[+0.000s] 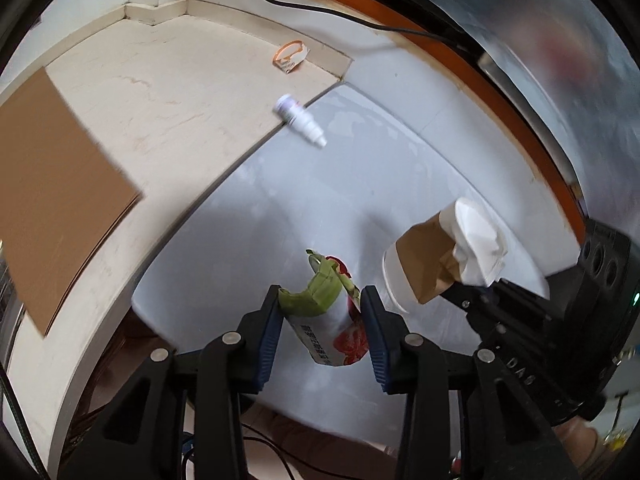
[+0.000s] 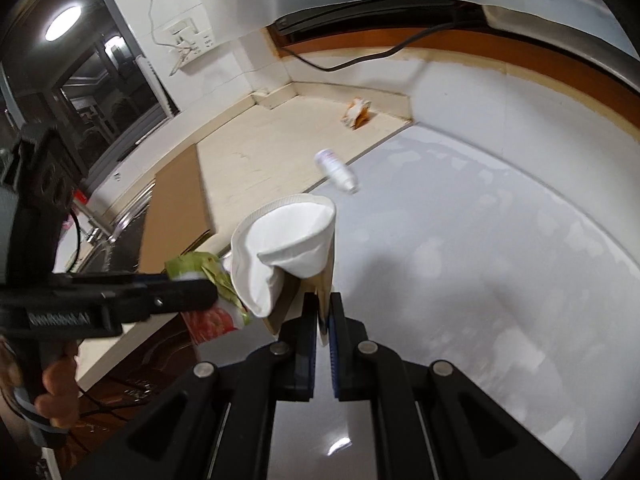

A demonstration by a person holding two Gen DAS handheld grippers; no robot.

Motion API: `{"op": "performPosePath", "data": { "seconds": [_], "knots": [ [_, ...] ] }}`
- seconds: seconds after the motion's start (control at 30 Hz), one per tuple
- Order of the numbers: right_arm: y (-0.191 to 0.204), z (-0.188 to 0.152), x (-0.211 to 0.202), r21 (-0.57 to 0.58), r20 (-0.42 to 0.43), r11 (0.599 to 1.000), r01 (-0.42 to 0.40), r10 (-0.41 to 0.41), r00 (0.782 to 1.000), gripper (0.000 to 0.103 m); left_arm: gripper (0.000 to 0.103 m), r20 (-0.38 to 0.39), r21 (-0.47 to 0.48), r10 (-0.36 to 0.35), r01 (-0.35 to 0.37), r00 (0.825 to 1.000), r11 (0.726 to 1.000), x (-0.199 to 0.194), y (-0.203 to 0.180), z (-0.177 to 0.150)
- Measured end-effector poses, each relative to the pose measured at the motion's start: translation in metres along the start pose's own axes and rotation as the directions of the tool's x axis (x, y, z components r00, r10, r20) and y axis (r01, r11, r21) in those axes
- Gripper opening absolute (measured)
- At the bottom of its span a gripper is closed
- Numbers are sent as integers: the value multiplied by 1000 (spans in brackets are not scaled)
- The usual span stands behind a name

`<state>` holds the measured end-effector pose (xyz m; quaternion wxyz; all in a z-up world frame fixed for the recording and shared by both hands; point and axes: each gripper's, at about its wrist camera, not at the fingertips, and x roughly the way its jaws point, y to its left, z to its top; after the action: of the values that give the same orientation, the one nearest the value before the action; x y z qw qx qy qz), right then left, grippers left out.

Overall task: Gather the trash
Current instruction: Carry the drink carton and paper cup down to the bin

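Standing here, the left tool (image 1: 320,312) has its jaws clamped on a green-and-red snack wrapper (image 1: 336,316), and the right tool (image 2: 323,316) is pinched nearly shut on a crushed paper cup (image 2: 288,248), both lifted off the bench (image 2: 480,260). So two bits collected; left on it, up around 12 o'clock: a small white bottle (image 2: 336,170) and an orange scrap (image 2: 357,112). No bin in view, and the scrap's too blurry to identify.

open white table (image 2: 500,260) ahead; only a small bottle (image 2: 336,170) lies there.
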<state>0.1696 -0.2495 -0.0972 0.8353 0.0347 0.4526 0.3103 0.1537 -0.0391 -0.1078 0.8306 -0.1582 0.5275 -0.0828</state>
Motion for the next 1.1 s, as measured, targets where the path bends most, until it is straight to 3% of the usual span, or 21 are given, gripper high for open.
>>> {"op": "performPosePath", "data": {
  "seconds": [0.33,0.57,0.87,1.1],
  "knots": [
    [77,-55,-9,6,-66,999,-50,51,997,5,37,-9,59,29,-28,1000,998,-38,43,-75],
    [130,-104,9,-1,-152,996,-89,88,984,5,37,-44,53,44,-41,998,998,-44,87,-122],
    [149,-169,64,37,-251,997,-66,73,965,5,37,-127,64,49,-41,991,997,-4,130,-174],
    [127,-235,126,82,-317,996,48,-19,948,5,37,-193,94,50,-32,980,995,66,152,-211]
  ]
}}
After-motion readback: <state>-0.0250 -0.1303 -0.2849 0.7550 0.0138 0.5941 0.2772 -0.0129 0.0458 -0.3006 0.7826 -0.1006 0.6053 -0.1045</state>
